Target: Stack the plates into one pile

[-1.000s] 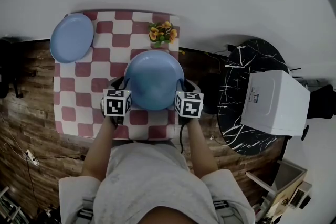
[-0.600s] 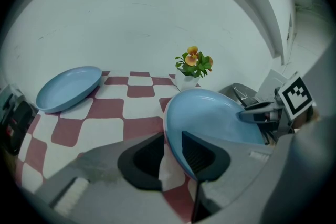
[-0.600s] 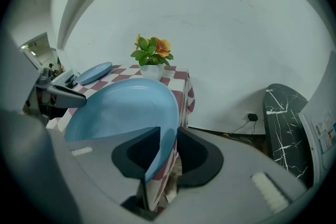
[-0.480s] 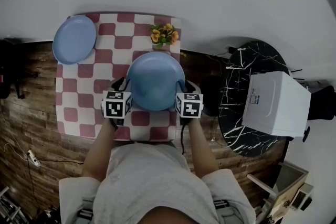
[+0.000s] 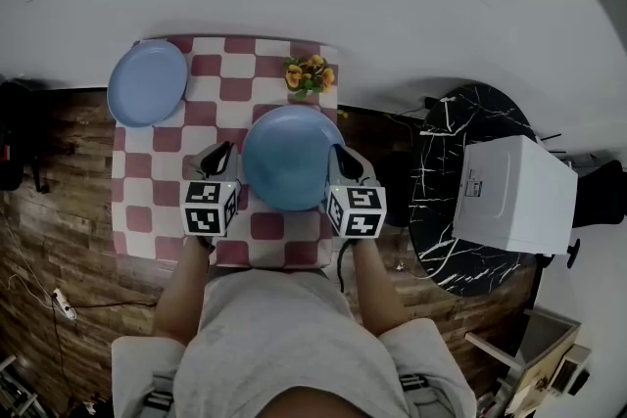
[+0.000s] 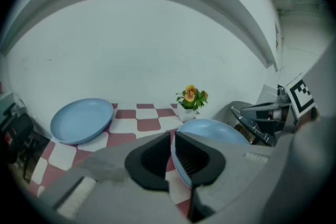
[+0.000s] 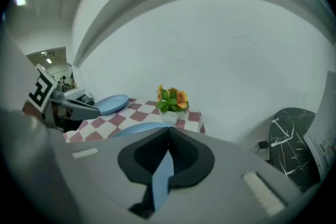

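A large blue plate [image 5: 287, 157] hangs above the red-and-white checked tablecloth [image 5: 147, 191], held by its two side rims. My left gripper [image 5: 225, 152] has just been closing and its pads now pinch the plate's left rim [image 6: 172, 160]. My right gripper [image 5: 340, 154] has also just been closing and is clamped on the right rim [image 7: 161, 170]. A second blue plate [image 5: 147, 83] lies at the cloth's far left corner; it also shows in both gripper views, as the far plate [image 6: 81, 120] and as the far plate [image 7: 111, 104].
A small pot of orange flowers [image 5: 309, 73] stands at the cloth's far right edge, just beyond the held plate. To the right is a round black marble table [image 5: 460, 240] with a white box [image 5: 514, 191] on it. A white wall runs behind the table.
Both grippers have closed on the large plate's rims and risen with it, so the plate is off the cloth. The far plate and flowers have not moved.
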